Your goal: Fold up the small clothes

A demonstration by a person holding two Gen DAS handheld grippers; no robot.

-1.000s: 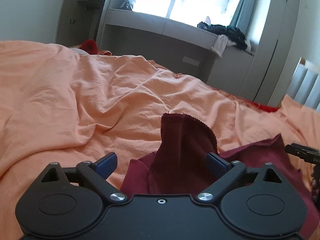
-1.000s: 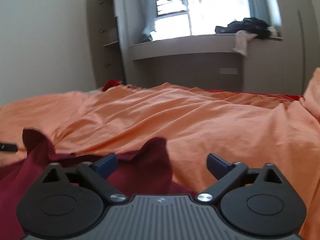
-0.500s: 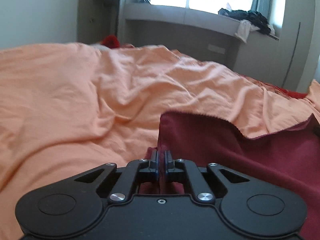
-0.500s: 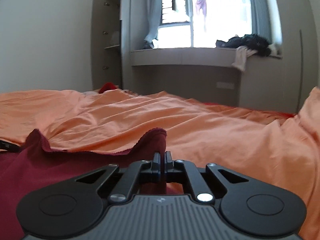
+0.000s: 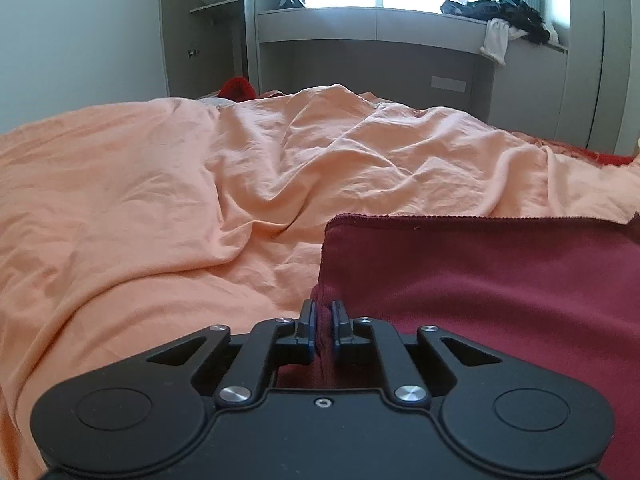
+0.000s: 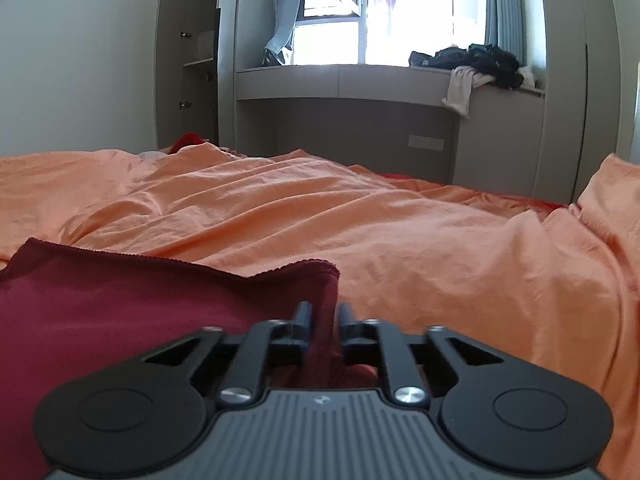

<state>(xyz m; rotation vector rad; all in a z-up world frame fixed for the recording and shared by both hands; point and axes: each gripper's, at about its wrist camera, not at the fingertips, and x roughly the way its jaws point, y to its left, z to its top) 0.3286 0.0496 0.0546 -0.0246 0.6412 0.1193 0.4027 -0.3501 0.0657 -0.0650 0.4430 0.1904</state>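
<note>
A dark red garment (image 5: 500,280) is stretched above the orange bedsheet (image 5: 160,200). My left gripper (image 5: 322,320) is shut on the garment's left corner, with the cloth spreading off to the right. In the right wrist view my right gripper (image 6: 323,316) is shut on the garment's right corner (image 6: 312,280), and the cloth (image 6: 120,312) spreads to the left. The top hem runs fairly taut between both grippers. The lower part of the garment is hidden behind the gripper bodies.
The rumpled orange sheet (image 6: 400,232) covers the whole bed. A grey window bench (image 5: 380,28) stands beyond the bed with a pile of dark clothes (image 5: 504,16) on it. A red item (image 5: 238,88) lies at the far bed edge. A pillow (image 6: 612,184) sits at the right.
Both grippers have closed on the garment's corners, then lifted and pulled apart. The crumpled cloth is now stretched flat with a straight top hem.
</note>
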